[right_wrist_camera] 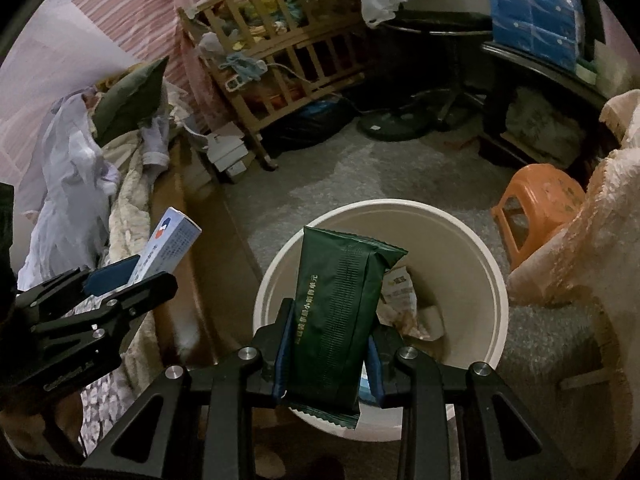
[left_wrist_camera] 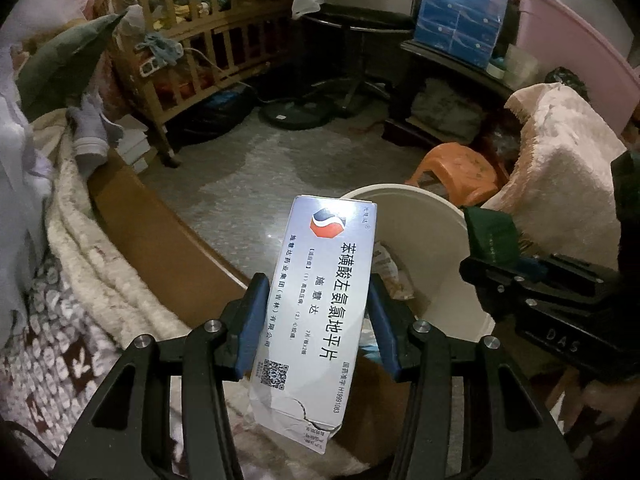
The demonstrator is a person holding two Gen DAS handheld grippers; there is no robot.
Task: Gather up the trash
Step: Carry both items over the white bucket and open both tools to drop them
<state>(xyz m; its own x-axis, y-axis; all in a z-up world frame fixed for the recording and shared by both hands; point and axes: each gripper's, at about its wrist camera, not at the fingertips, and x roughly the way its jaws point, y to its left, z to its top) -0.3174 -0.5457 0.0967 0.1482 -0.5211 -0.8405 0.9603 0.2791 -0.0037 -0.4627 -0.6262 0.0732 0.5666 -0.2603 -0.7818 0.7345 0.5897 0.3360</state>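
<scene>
holding trash in both, we note the right tool [right_wrist_camera: 328,354] pinching the green packet [right_wrist_camera: 340,320] directly over the bin [right_wrist_camera: 496,280]; the left tool [left_wrist_camera: 318,326], pinching the medicine box [left_wrist_camera: 316,300], sits beside the rim.

My left wrist camera looks forward and down past the bed edge [left_wrist_camera: 160,236] to the white bin [left_wrist_camera: 424,216], close in. My right wrist camera sits almost over the same bin's [right_wrist_camera: 472,232] rim, facing likewise. Both take in the wooden crib [left_wrist_camera: 208,32], orange stool [right_wrist_camera: 536,200] and grey floor [right_wrist_camera: 320,168]; each catches the other gripper at its frame edge.
</scene>
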